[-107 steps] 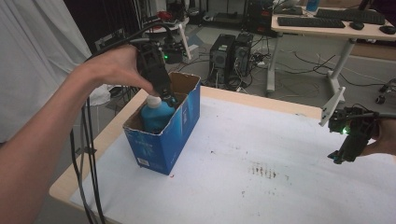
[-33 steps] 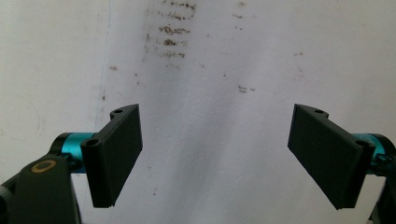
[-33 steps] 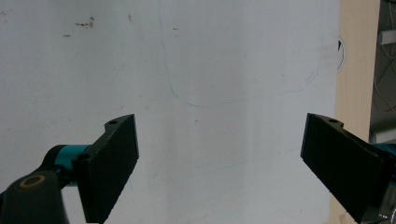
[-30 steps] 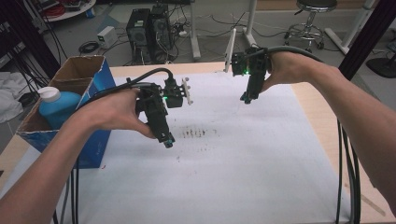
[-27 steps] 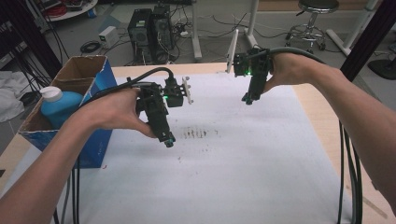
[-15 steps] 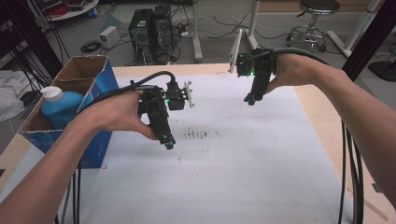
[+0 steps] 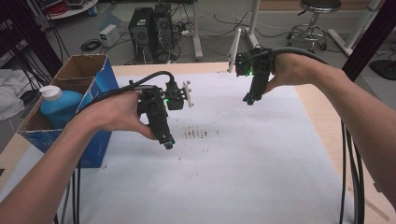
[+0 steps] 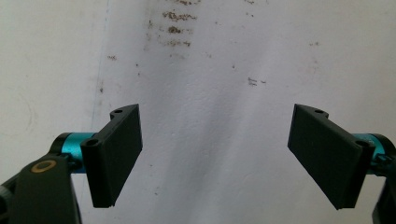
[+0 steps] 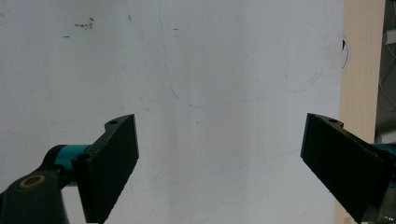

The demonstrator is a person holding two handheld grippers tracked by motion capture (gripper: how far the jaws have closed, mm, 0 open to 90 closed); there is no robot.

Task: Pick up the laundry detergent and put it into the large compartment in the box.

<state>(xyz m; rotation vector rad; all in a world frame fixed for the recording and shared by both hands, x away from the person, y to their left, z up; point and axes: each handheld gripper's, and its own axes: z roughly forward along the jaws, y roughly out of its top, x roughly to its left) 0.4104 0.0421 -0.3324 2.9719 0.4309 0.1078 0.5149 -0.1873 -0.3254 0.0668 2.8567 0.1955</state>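
Observation:
My left gripper (image 7: 168,142) hangs over the middle of the white table sheet (image 7: 243,158), held in the person's left hand and pointing down. In the left gripper view it (image 8: 215,158) stands open with nothing between its black jaws, only stained sheet. My right gripper (image 7: 247,99) is held higher and farther back, near the table's far edge. The right gripper view shows it (image 9: 219,168) open too, jaws wide over bare sheet. A blue bottle with a white cap (image 7: 58,105) stands inside an open blue cardboard box (image 7: 88,84) at the left.
Dark smudges (image 7: 201,134) mark the sheet just right of the left gripper. The wooden table edge (image 7: 327,121) shows bare on the right side. Cables (image 7: 350,158) trail from both grippers off the table's near side. Computer towers (image 7: 149,28) and a stool (image 7: 317,18) stand on the floor beyond.
Earlier the left gripper was at the box with the blue bottle; it now hangs open over the table's middle. Over the last second the right gripper drifted slightly right.

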